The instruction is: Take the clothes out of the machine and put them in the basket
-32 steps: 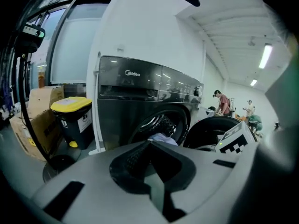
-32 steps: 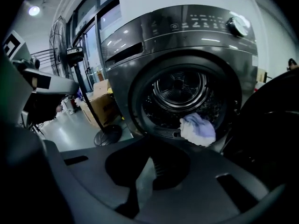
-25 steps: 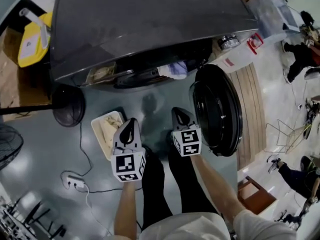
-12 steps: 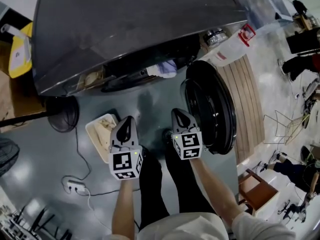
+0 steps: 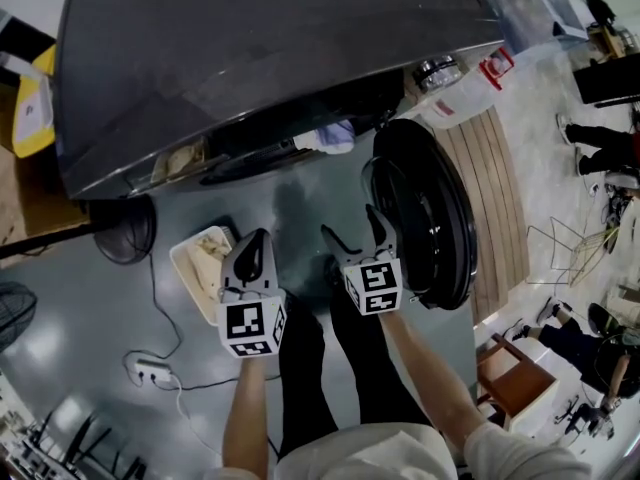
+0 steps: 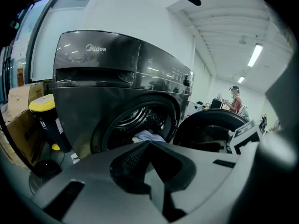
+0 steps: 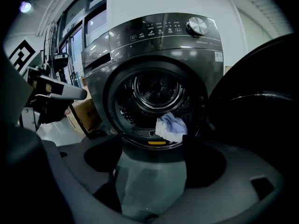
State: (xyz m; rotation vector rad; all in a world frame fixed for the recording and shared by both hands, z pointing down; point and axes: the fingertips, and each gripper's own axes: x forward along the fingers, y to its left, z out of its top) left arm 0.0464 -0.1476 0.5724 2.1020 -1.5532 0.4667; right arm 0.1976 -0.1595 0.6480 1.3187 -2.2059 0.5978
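The pale clothes (image 7: 171, 127) lay in the mouth of the machine (image 5: 260, 58), straight beyond the nearer right hand-held gripper (image 5: 352, 226), whose jaws had just been opening and stood spread on nothing, while the left hand-held gripper (image 5: 256, 246), pressed together, hung farther left.

Machine (image 5: 270, 58): dark front-loader, far; door (image 5: 425, 218) open right.
Clothes (image 7: 171, 127): I see a pale bundle at the drum (image 7: 156, 92) lip.
Basket (image 5: 183, 273): cream, floor, near left.

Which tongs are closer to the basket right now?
Left. The left tongs hang by the edge of the basket; the right tongs, whose jaws have just been opening with nothing between them, are farther off, beside the open door.
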